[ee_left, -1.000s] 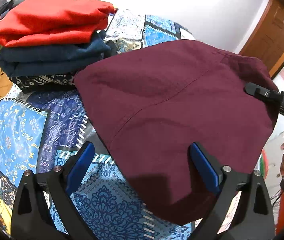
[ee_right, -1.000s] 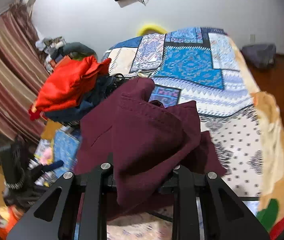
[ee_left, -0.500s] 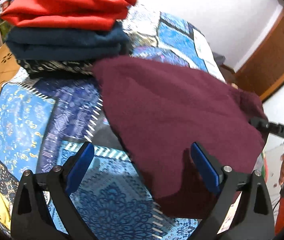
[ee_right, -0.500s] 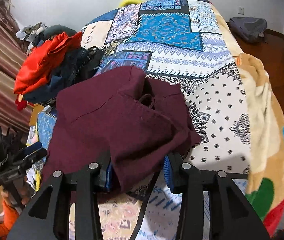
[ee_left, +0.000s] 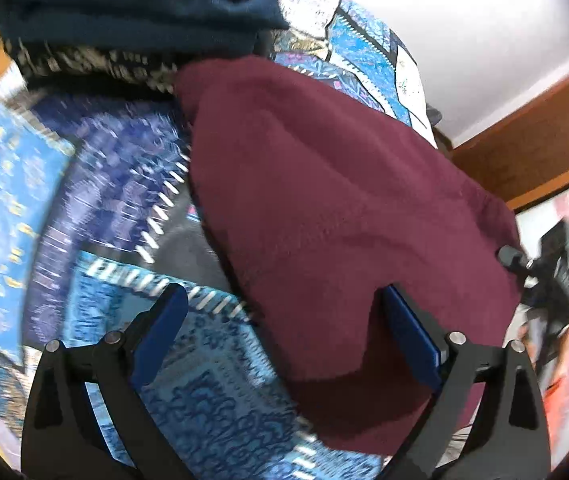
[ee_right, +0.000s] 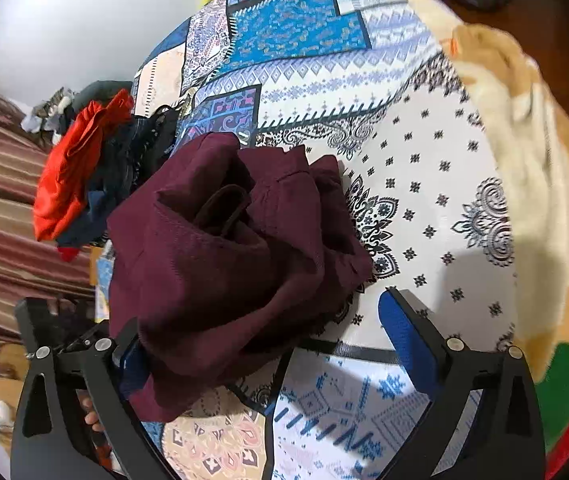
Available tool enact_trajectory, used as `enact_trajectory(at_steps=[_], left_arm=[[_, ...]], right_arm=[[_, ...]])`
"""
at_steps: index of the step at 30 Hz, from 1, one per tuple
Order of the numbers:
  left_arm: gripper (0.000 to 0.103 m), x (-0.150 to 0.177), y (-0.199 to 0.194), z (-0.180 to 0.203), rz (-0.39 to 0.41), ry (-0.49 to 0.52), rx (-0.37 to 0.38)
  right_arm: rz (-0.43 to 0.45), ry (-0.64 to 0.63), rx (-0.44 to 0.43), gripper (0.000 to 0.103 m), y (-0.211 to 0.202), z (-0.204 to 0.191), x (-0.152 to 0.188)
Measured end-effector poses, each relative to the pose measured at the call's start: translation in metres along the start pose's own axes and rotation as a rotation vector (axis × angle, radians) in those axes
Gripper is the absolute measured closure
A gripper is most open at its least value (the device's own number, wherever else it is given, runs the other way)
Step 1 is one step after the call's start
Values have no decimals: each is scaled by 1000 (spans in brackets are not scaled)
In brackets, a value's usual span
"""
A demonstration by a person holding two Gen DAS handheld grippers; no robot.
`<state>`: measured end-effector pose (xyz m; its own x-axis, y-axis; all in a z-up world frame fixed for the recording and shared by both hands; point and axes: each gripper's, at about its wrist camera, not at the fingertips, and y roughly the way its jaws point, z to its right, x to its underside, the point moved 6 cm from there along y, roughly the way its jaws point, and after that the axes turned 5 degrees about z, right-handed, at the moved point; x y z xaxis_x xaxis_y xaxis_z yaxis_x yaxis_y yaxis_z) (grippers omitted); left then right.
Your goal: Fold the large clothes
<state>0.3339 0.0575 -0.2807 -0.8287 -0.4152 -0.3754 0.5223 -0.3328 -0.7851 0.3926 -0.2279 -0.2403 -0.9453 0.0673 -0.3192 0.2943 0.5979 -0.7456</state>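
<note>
Nearest in the right wrist view, the right gripper (ee_right: 280, 340) is opening, its blue pads wide apart; the maroon garment (ee_right: 224, 256) drapes against the left pad, but nothing is pinched. In the left wrist view the left gripper (ee_left: 284, 332) also stands spread, its fingers over the garment's near edge and the patterned bedspread (ee_left: 64, 200). The garment lies bunched on the bed. Beyond it sits a stack of folded clothes (ee_left: 132, 20), navy under red.
</note>
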Motion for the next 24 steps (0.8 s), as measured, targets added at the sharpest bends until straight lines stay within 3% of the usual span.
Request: enact_trajectory(at_steps=[8,17,18,22,24], left_arm=[[0,-15,34,-7,-58,-129,89],[0,-25,53,9,-54,-102,65],[1,-24,52,11,-46,-89,69],[24,-19,34,19,-12,-35,73],[33,-15,21,24,8,6,73]], right_arm=[[-15,-11,-5,0,25,-7,-10],[-3,-4,-23,2,22,0,-10],[2,-4,-20,5,21,0,-9],[36,-15,-15,16,11,-1,-5],[52,-26,-9,30,7,-4,-5]])
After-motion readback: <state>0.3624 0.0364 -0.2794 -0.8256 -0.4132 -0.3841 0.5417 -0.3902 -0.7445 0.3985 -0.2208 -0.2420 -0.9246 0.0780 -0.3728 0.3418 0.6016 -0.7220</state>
